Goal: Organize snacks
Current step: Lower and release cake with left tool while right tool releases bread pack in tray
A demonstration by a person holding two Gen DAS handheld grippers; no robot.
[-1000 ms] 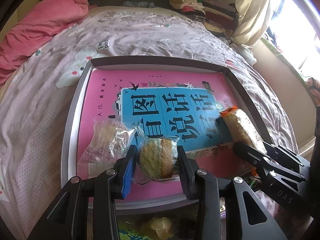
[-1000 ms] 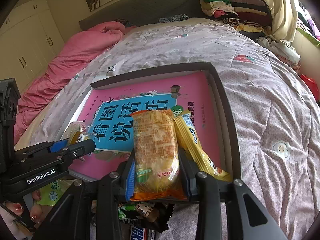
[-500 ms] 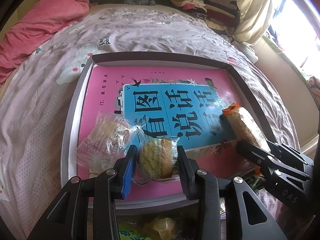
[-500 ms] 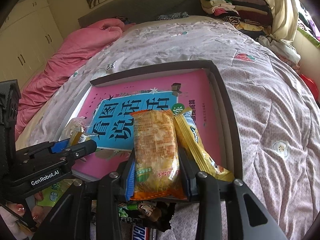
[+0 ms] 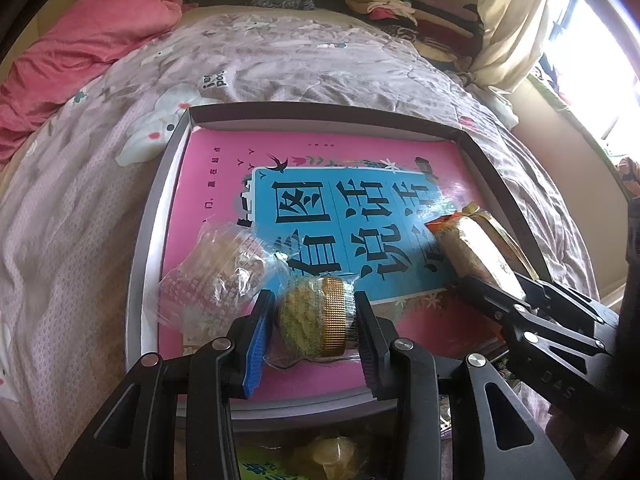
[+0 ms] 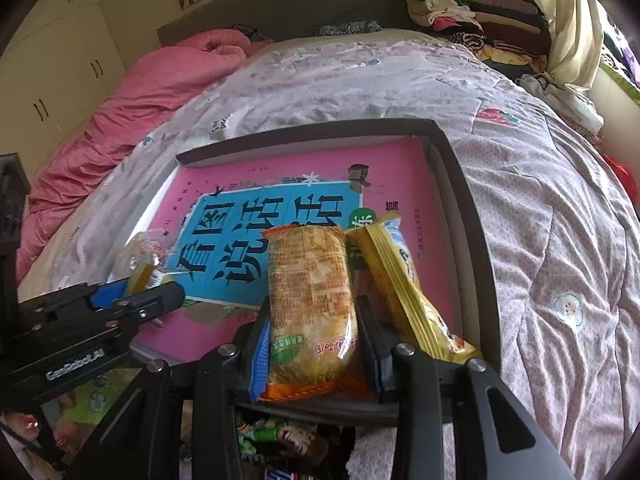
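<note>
While my left gripper (image 5: pixel 314 320) pinches a round cake (image 5: pixel 311 322), ridged gold foil cup around a crumbly greenish top, all sealed in clear crinkly film, my right gripper (image 6: pixel 314 340) is clamped on a pillow-shaped orange packet (image 6: pixel 310 300) whose glossy wrap shows a pale, bumpy snack through it. Both snacks sit low over the near end of a shallow rectangular tray (image 5: pixel 152 236) with a dark rim and pale inner walls. Just left of the cake lies a clear bag (image 5: pixel 212 276), crumpled and shiny, with something beige inside. Touching the right side of the orange packet is a long yellow wrapper (image 6: pixel 404 284), pleated at its sealed end, lying slantwise along the tray's right wall. Under all of them lies a flat, glossy pink book (image 5: pixel 224 184) with a blue panel of large black characters, filling most of the tray floor. The tray rests on a soft, quilted, pale lilac bedspread (image 6: pixel 560 240) with small flower prints. A rumpled pink duvet (image 6: pixel 132 100) is heaped at the far left, and folded clothes (image 6: pixel 460 4) are stacked by the cream curtain (image 5: pixel 508 28). More wrapped snacks (image 6: pixel 276 436) lie below my fingers, just outside the tray.
</note>
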